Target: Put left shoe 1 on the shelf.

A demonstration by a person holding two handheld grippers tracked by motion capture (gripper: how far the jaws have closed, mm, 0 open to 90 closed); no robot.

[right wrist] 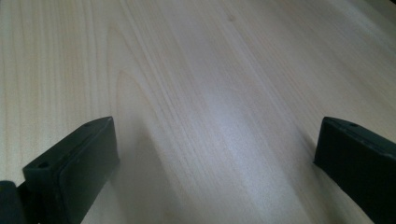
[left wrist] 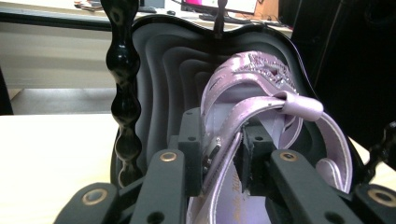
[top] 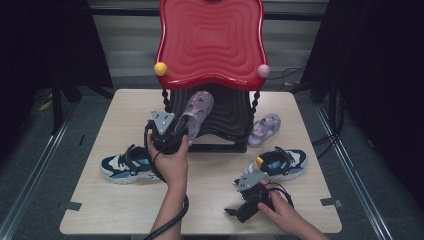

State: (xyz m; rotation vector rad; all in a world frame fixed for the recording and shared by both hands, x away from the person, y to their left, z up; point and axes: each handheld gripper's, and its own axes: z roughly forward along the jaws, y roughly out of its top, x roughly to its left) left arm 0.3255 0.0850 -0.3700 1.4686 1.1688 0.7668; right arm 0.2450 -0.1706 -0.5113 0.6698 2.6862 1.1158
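Lighting's from overhead, so the tabletop (top: 215, 200) is bright while the surroundings drop off to near black; glossy glare streaks on the red shelf top (top: 210, 37); soft shadows under the shoes; the right gripper view has a pale sheen on the wood and blurry jaws; the left gripper view is soft up close, dim inside.

Around the rack (top: 220, 131) on the surface (top: 120, 200): one sandal (top: 196, 113) on its lower shelf, another sandal (top: 265, 128) right, sneakers (top: 126, 165) front-left and front-right.

A recording lab: lone wooden table (top: 210, 200) ringed by black curtains (top: 380, 75), loose floor cables (top: 292, 75).
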